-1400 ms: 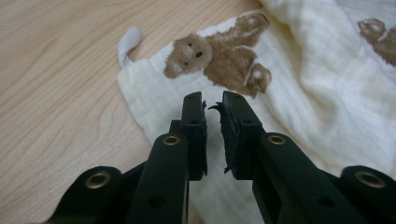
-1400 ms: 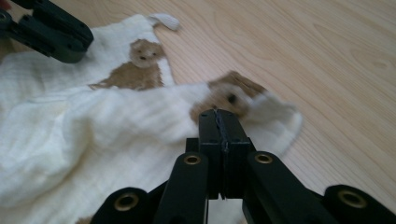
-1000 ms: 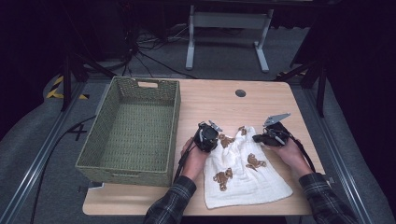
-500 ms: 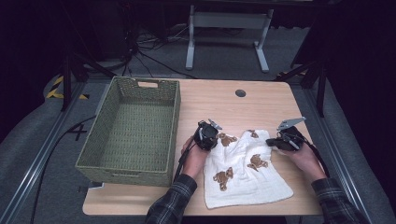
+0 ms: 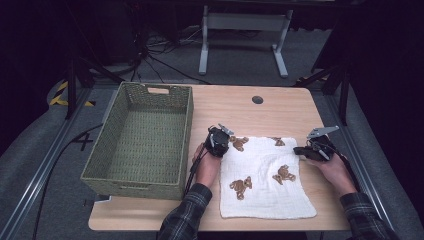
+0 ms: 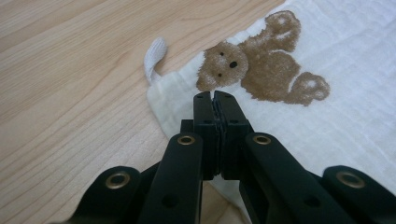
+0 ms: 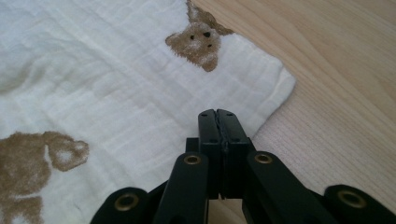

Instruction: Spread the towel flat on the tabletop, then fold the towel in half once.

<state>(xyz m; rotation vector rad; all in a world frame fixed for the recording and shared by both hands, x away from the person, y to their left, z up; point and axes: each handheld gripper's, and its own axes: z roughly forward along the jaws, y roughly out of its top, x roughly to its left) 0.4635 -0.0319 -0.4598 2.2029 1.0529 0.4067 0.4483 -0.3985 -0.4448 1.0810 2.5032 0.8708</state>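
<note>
We take the table [image 5: 280, 107] as landmark: light wood top, rounded corners, a round dark grommet [image 5: 257, 100] near its far edge. On its left part sits a green woven basket [image 5: 142, 140] with a cut handle slot in the far wall. Around the table we see grey carpet floor [image 5: 35, 150]. Beyond the far edge stands a pale metal stand [image 5: 242, 37] on two feet, with black cables [image 5: 150, 67] lying left of it. Far left of the table, a strip of yellow-black tape [image 5: 60, 92] marks the floor. Metal rails [image 5: 42, 170] run along both sides. We note the room behind is dark; light falls mainly on the table.
</note>
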